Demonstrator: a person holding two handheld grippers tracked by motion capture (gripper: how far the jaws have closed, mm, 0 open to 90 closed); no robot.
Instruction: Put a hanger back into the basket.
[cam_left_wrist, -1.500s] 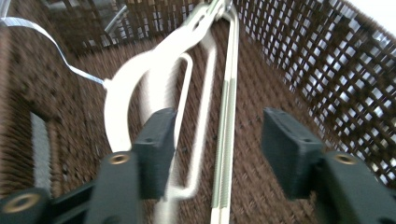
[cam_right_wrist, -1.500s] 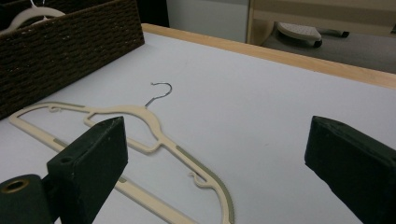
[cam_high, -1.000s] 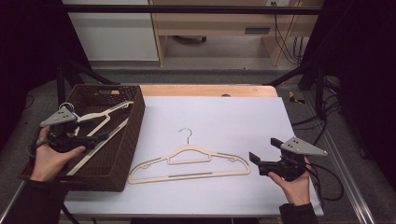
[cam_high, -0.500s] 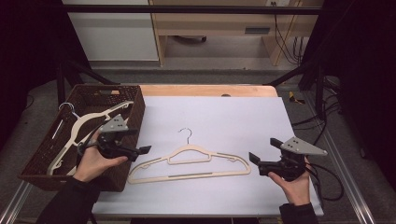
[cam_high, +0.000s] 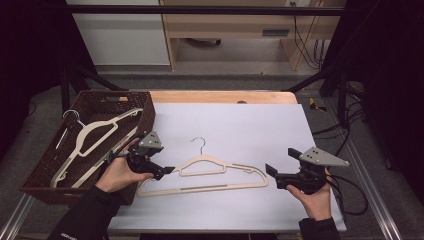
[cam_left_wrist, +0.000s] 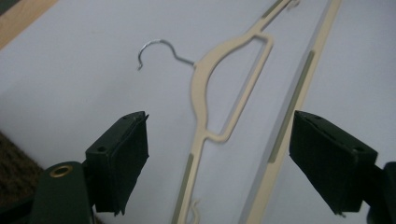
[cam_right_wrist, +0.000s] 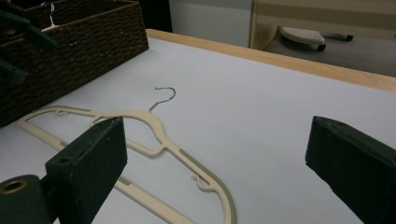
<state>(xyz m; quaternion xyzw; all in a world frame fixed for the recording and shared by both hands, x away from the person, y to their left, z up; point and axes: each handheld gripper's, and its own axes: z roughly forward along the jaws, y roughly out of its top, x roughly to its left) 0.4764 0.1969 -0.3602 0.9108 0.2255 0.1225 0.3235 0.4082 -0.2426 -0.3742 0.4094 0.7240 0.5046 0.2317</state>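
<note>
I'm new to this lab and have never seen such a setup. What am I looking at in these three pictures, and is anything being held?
A person sits at a table with a hand-held two-jaw gripper in each hand. The high view looks down from above. The other two come from cameras riding on the grippers, so the black pads at the bottom are each gripper's own jaws.

On the white table surface lies a cream plastic hanger with a metal hook. At the left stands a brown wicker basket holding another cream hanger.

The left gripper is at the table hanger's left end, jaws open around its arm without pinching it. The right gripper waits open near the other end. Nothing is held.
</note>
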